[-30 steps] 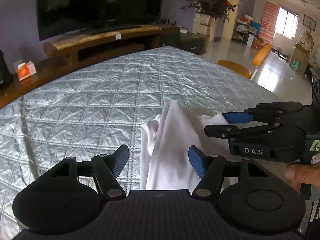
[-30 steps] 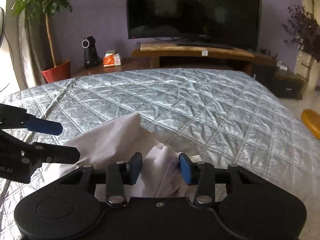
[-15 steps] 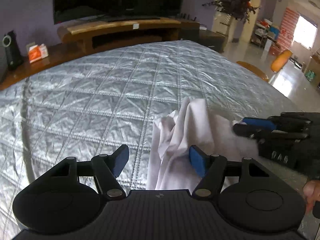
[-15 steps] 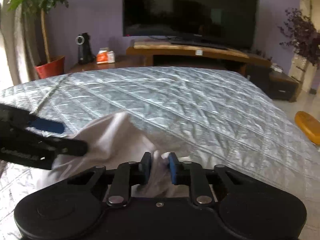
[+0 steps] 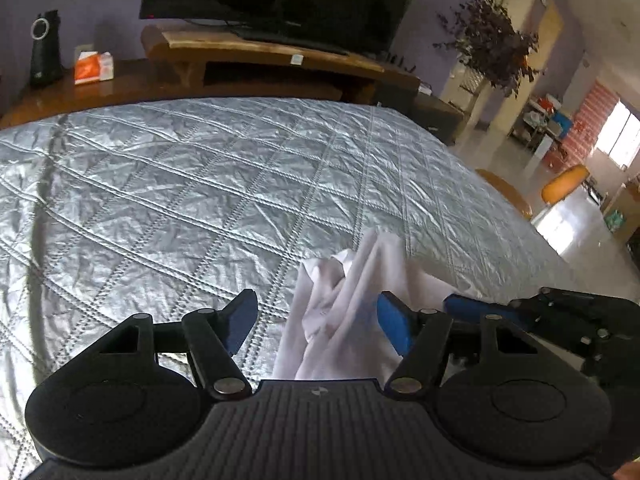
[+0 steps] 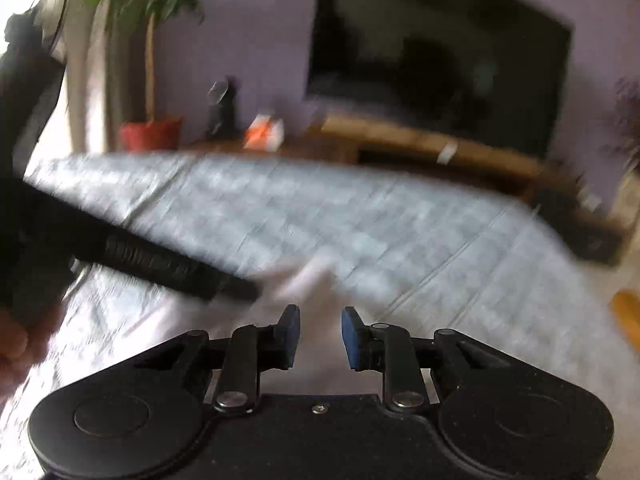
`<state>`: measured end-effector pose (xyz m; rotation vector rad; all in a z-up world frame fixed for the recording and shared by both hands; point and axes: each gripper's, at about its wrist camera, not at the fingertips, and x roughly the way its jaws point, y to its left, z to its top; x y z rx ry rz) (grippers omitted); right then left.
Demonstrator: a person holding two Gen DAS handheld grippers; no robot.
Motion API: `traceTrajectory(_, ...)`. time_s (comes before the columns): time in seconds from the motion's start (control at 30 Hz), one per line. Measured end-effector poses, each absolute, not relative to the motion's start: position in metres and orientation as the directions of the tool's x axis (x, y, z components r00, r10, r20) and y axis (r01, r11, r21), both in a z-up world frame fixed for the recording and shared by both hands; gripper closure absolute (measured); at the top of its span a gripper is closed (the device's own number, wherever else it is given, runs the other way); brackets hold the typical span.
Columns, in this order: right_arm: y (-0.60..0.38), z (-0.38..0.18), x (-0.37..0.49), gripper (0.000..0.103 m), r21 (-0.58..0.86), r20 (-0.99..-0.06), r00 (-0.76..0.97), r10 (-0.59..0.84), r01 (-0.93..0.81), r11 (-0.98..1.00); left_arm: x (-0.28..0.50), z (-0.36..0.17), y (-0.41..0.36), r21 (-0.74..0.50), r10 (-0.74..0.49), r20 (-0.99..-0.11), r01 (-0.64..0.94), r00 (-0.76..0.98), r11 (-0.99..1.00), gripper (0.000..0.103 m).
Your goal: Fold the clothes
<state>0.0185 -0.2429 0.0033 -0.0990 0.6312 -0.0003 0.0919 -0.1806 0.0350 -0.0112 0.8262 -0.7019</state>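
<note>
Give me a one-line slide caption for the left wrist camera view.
Open left gripper straddles a bunched white garment on the silver quilted bed, right gripper alongside.

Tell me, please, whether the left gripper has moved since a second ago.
Yes. In the right wrist view, the left gripper now reaches further right across the quilt, its tip close beside the white cloth's peak.

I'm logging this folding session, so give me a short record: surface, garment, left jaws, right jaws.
surface: silver quilted bedspread
garment: white cloth, bunched up, not yet folded
left gripper: jaws wide open, cloth between them, not pinched
right gripper: jaws have just been opening, cloth between them; the view is blurred, so whether they grip it is unclear
</note>
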Motion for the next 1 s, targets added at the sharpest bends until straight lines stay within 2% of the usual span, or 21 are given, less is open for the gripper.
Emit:
traceTrajectory(0.07, -0.242, 0.004, 0.017, 0.078, -0.111, -0.578, 0.816, -0.029, -0.044, 0.993, 0.095, 0.029, -0.180, -0.297, -0.577, -0.675, 0.546, 0.460, 0.783, 0.031)
traceTrajectory(0.13, -0.244, 0.002, 0.018, 0.070, -0.141, -0.592, 0.803, -0.066, -0.023, 0.990, 0.098, 0.025, -0.176, -0.334, -0.583, -0.673, 0.515, 0.456, 0.789, 0.030)
traceTrajectory(0.17, -0.248, -0.004, 0.022, 0.063, -0.177, -0.621, 0.774, -0.120, 0.011, 0.984, 0.098, 0.023, -0.174, -0.346, -0.586, -0.668, 0.506, 0.458, 0.790, 0.030)
traceTrajectory(0.23, -0.263, -0.004, 0.021, 0.047, -0.207, -0.613, 0.762, -0.210, 0.102, 0.973, 0.100, 0.024, -0.173, -0.348, -0.584, -0.668, 0.499, 0.462, 0.793, 0.030)
traceTrajectory(0.3, -0.276, 0.000, 0.017, 0.049, -0.208, -0.597, 0.759, -0.261, 0.168, 0.964, 0.103, 0.024, -0.171, -0.369, -0.587, -0.663, 0.479, 0.466, 0.797, 0.030)
traceTrajectory(0.33, -0.277, 0.003, 0.014, 0.050, -0.179, -0.582, 0.776, -0.242, 0.168, 0.969, 0.105, 0.024, -0.169, -0.379, -0.585, -0.660, 0.464, 0.471, 0.801, 0.030)
traceTrajectory(0.47, -0.247, 0.020, 0.002, 0.050, -0.122, -0.477, 0.878, -0.035, -0.026, 0.992, 0.111, 0.023, -0.168, -0.384, -0.574, -0.659, 0.439, 0.486, 0.812, 0.029)
traceTrajectory(0.53, -0.231, 0.013, 0.008, 0.047, -0.121, -0.525, 0.850, 0.045, -0.126, 0.985, 0.113, 0.024, -0.172, -0.356, -0.565, -0.662, 0.457, 0.492, 0.815, 0.028)
traceTrajectory(0.6, -0.227, -0.001, 0.022, 0.047, -0.139, -0.614, 0.789, 0.023, -0.137, 0.981, 0.118, 0.024, -0.175, -0.345, -0.554, -0.664, 0.452, 0.501, 0.822, 0.028)
traceTrajectory(0.63, -0.232, -0.003, 0.025, 0.047, -0.143, -0.626, 0.780, -0.011, -0.101, 0.985, 0.121, 0.024, -0.175, -0.341, -0.543, -0.667, 0.439, 0.511, 0.832, 0.029)
traceTrajectory(0.73, -0.264, -0.001, 0.024, 0.042, -0.129, -0.625, 0.766, -0.152, 0.090, 0.988, 0.125, 0.026, -0.174, -0.306, -0.496, -0.674, 0.404, 0.548, 0.862, 0.031)
traceTrajectory(0.77, -0.272, -0.001, 0.023, 0.042, -0.108, -0.626, 0.764, -0.157, 0.115, 0.988, 0.124, 0.028, -0.172, -0.299, -0.488, -0.665, 0.398, 0.565, 0.867, 0.032)
traceTrajectory(0.9, -0.271, 0.011, 0.018, 0.041, -0.044, -0.556, 0.825, -0.102, 0.093, 0.995, 0.107, 0.043, -0.167, -0.295, -0.500, -0.599, 0.408, 0.626, 0.864, 0.033)
traceTrajectory(1.0, -0.262, 0.010, 0.019, 0.035, 0.021, -0.546, 0.838, 0.020, -0.010, 1.000, 0.091, 0.049, -0.172, -0.293, -0.555, -0.559, 0.479, 0.616, 0.827, 0.030)
